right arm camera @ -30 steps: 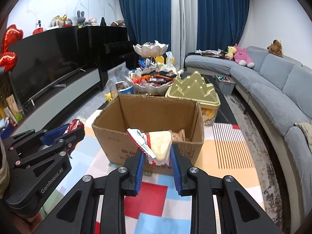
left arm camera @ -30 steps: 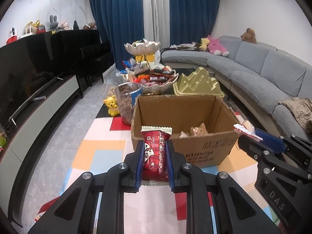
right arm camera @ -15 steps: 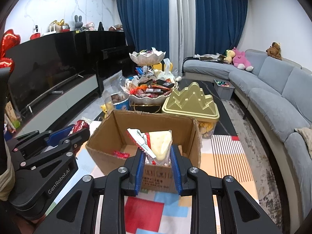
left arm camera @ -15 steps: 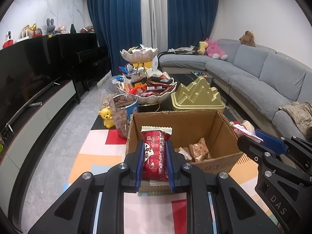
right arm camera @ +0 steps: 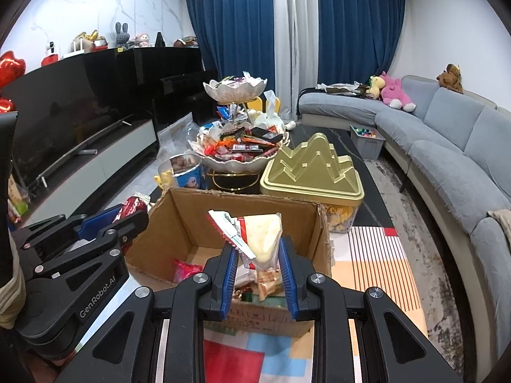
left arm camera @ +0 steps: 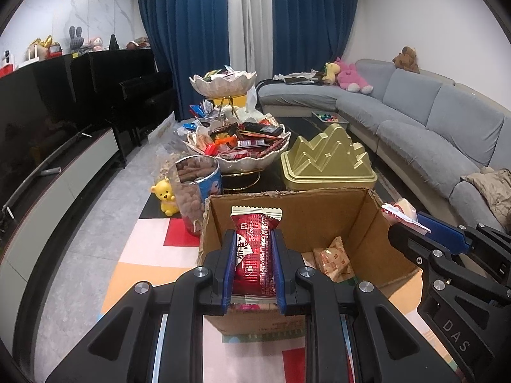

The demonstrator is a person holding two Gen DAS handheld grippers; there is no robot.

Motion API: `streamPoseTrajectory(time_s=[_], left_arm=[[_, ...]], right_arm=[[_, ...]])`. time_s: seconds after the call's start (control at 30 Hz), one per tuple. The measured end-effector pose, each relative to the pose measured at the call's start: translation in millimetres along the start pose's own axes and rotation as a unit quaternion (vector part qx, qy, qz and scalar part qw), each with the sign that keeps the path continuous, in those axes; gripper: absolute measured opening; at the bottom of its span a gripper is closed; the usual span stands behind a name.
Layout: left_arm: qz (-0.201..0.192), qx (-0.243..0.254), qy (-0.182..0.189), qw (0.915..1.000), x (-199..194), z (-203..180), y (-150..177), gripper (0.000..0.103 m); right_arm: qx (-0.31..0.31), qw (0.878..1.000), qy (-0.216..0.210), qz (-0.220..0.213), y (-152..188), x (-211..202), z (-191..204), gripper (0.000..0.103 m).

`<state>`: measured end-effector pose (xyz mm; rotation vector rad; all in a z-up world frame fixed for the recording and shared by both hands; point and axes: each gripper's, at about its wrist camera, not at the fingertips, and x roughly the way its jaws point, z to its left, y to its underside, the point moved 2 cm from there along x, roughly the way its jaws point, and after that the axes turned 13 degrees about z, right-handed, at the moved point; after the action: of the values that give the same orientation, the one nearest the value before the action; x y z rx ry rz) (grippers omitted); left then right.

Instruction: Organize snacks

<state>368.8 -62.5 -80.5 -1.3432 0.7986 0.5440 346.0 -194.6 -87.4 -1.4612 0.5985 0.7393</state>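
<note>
A few snacks already lie in the box [left arm camera: 287, 210], while the left gripper [left arm camera: 252, 255] clamps a red packet [left arm camera: 254, 255] and the right gripper [right arm camera: 258, 255] a white wedge [right arm camera: 263, 236], both over it, undropped.

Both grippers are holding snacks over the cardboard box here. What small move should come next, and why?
Probably open the left gripper to drop the red packet: it already sits over the open cardboard box, where other snacks lie. The right gripper, clamping its wedge-shaped snack above the same box, could release likewise.
</note>
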Motion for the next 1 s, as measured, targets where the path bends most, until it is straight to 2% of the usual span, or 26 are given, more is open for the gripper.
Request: streamPoseTrajectory(time_s=[0.5, 0.63, 0.73, 0.83, 1.0], left_arm=[[0.015, 0.003, 0.003, 0.9999, 37.0, -3.0, -16.2, 0.023], [0.013, 0.004, 0.0, 0.9999, 37.2, -3.1, -16.9, 0.024], [0.009, 0.004, -0.006, 0.9999, 34.4, -2.6, -18.0, 0.04], [0.003, 0.004, -0.013, 0.9999, 30.1, -1.3, -18.7, 0.05], [0.0, -0.003, -0.021, 0.9998, 22.5, 3.9, -17.8, 0.064]], right_arm=[[0.004, 1.0, -0.006, 0.014, -15.4, 31.4, -8.1, 0.028], [0.002, 1.0, -0.007, 0.014, -17.2, 31.6, -7.9, 0.033], [0.002, 1.0, -0.007, 0.012, -18.6, 30.3, -9.1, 0.041], [0.004, 1.0, -0.002, 0.008, -19.2, 27.2, -10.3, 0.063], [0.013, 1.0, 0.008, 0.005, -19.1, 19.8, -13.1, 0.072]])
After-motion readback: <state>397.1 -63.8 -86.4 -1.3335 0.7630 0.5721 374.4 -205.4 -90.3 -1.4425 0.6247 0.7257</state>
